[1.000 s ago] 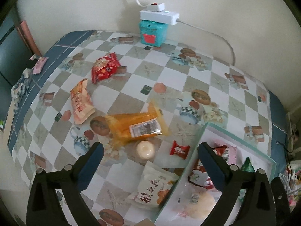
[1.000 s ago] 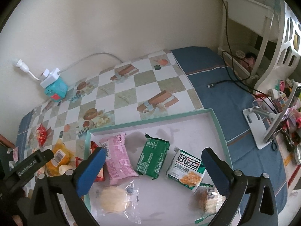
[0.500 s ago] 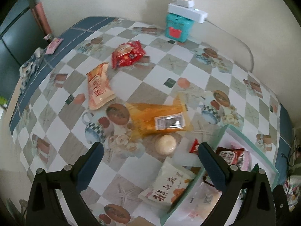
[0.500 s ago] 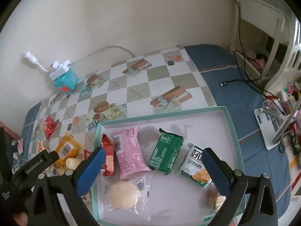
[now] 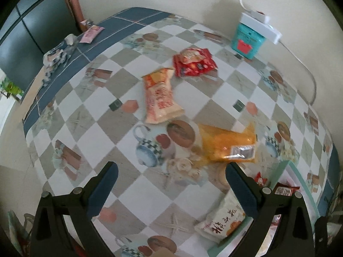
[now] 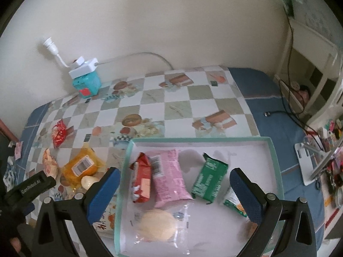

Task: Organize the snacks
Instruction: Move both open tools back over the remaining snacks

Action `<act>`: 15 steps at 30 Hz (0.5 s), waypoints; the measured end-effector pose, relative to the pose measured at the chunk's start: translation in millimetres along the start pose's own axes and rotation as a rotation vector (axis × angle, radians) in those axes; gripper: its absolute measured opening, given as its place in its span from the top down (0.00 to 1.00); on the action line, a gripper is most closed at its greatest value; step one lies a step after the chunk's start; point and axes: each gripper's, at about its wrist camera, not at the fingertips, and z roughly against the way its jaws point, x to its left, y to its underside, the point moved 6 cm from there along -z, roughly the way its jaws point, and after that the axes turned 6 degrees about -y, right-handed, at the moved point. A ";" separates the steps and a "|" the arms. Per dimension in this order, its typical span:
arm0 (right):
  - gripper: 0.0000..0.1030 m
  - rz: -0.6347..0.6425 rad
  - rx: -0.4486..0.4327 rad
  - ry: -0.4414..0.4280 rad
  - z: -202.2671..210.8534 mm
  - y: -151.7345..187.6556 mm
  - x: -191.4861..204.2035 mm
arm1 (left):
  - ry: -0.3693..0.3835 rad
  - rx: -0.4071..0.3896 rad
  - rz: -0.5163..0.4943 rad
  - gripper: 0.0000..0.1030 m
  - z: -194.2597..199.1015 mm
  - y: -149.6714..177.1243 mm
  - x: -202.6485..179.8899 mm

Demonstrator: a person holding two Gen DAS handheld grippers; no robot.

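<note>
My left gripper (image 5: 171, 176) hangs open over the checked tablecloth, with nothing between its fingers. Ahead of it lie an orange-and-cream snack bag (image 5: 159, 97), a red packet (image 5: 194, 62) and a yellow packet (image 5: 230, 143). A white packet with dark script (image 5: 223, 222) lies by its right finger. My right gripper (image 6: 174, 184) is open above the teal-rimmed tray (image 6: 275, 160). The tray holds a red packet (image 6: 141, 177), a pink packet (image 6: 169, 177), a green packet (image 6: 209, 177), a clear-wrapped bun (image 6: 156, 224) and a green-white packet (image 6: 232, 199).
A teal box with a white power strip (image 5: 249, 36) stands at the wall. A small pink packet (image 5: 91, 34) and crumpled cloth (image 5: 56, 56) lie at the table's far left edge. A white stand (image 6: 310, 162) and cables (image 6: 287, 111) occupy the blue cloth right of the tray.
My left gripper has swung left and lower over the table, away from the tray, so the orange-and-cream bag now sits ahead. My right gripper has come nearer the tray.
</note>
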 end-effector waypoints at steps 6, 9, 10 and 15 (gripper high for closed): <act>0.00 0.055 -0.035 -0.033 -2.8 1.1 30.0 | 0.020 -0.011 0.027 0.03 0.7 -15.4 20.2; 0.00 0.063 -0.016 -0.046 -9.1 3.7 39.0 | 0.019 -0.026 0.024 0.03 -0.7 -24.9 31.9; 0.00 0.062 -0.003 -0.057 -12.5 4.9 40.9 | 0.019 -0.031 0.023 0.03 -1.7 -28.6 35.4; 0.00 -0.004 0.035 -0.103 -29.0 8.3 43.9 | 0.038 -0.067 0.005 0.03 -4.1 -46.6 46.0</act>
